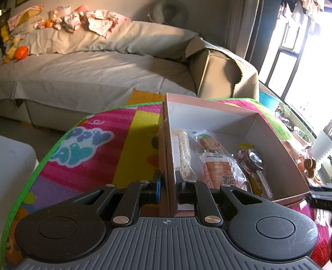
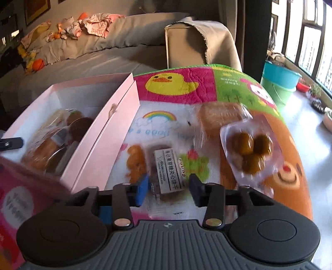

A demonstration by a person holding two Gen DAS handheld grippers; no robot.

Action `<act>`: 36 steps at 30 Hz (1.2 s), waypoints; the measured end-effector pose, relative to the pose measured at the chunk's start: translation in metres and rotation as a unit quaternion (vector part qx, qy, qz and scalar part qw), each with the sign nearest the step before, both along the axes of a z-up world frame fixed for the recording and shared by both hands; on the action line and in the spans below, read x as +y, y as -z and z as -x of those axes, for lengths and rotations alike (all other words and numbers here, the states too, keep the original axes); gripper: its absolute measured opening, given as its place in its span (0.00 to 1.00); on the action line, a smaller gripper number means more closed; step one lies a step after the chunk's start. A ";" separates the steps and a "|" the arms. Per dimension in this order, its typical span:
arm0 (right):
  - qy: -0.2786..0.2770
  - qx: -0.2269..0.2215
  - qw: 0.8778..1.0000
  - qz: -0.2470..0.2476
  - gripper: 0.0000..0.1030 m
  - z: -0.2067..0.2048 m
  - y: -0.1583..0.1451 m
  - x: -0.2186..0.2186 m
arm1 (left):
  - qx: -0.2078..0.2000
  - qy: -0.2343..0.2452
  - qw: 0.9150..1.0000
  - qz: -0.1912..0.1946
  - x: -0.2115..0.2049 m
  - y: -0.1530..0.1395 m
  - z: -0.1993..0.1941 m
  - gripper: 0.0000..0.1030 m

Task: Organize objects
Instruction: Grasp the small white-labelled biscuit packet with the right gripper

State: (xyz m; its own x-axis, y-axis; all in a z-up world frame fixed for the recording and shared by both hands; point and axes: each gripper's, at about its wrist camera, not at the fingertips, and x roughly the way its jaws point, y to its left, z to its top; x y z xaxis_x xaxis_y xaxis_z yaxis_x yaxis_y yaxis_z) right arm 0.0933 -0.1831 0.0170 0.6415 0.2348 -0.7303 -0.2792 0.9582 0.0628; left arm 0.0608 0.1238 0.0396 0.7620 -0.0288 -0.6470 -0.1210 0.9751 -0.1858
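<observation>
Jaws of right gripper parted, straddling labelled biscuit packet.

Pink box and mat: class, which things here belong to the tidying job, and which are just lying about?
Part of the job:
pink box
left gripper, clamped on the box wall
right gripper, open over the labelled snack pack
pack of brown balls
bread pack

Just lying about:
sofa
clothes
orange ball
buckets
</observation>
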 end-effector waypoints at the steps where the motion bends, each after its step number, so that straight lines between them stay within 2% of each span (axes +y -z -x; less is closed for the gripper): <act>1: 0.002 0.000 1.000 0.001 0.39 0.007 0.000 -0.002 | 0.000 0.000 1.000 0.001 0.000 0.000 0.000 0.15; 7: 0.008 0.008 1.000 0.010 0.39 0.061 -0.004 -0.008 | -0.001 0.001 1.000 0.004 0.002 0.001 0.000 0.15; 13: -0.031 0.018 0.999 -0.010 0.43 0.096 -0.015 -0.008 | -0.001 0.001 1.000 0.003 0.002 0.001 0.000 0.15; 14: -0.030 0.009 0.999 -0.011 0.47 0.098 -0.020 -0.009 | -0.001 0.001 1.000 0.004 0.002 0.001 0.000 0.15; 16: -0.018 -0.013 1.000 -0.009 0.62 0.097 -0.029 -0.011 | -0.001 0.000 1.000 0.003 0.002 0.000 0.000 0.15; 22: 0.041 -0.043 0.998 0.033 0.69 0.077 -0.031 -0.019 | -0.001 0.001 1.000 0.003 0.001 0.001 0.000 0.15; 25: 0.093 -0.039 0.994 0.052 0.69 0.057 -0.020 -0.028 | -0.001 0.002 1.000 0.004 0.001 0.001 0.000 0.15; 27: 0.113 -0.031 0.992 0.048 0.69 0.044 -0.011 -0.034 | -0.001 0.001 1.000 0.003 0.001 0.001 0.000 0.15; 32: 0.110 -0.028 0.992 0.053 0.68 0.019 0.004 -0.034 | 0.001 0.001 1.000 0.001 0.001 0.002 0.001 0.15; 33: 0.108 -0.028 0.992 0.056 0.66 0.016 0.005 -0.032 | 0.000 0.001 1.000 0.001 0.001 0.001 0.001 0.15; 36: 0.084 -0.020 0.995 0.042 0.49 0.021 0.003 -0.028 | 0.001 0.001 1.000 0.001 0.001 0.001 0.000 0.15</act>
State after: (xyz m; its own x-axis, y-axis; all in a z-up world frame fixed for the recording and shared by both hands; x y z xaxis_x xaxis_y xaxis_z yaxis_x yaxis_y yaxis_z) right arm 0.0719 -0.2112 0.0141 0.6951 0.0615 -0.7162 -0.1157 0.9929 -0.0270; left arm 0.0603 0.1248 0.0381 0.7611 -0.0314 -0.6479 -0.1193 0.9750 -0.1874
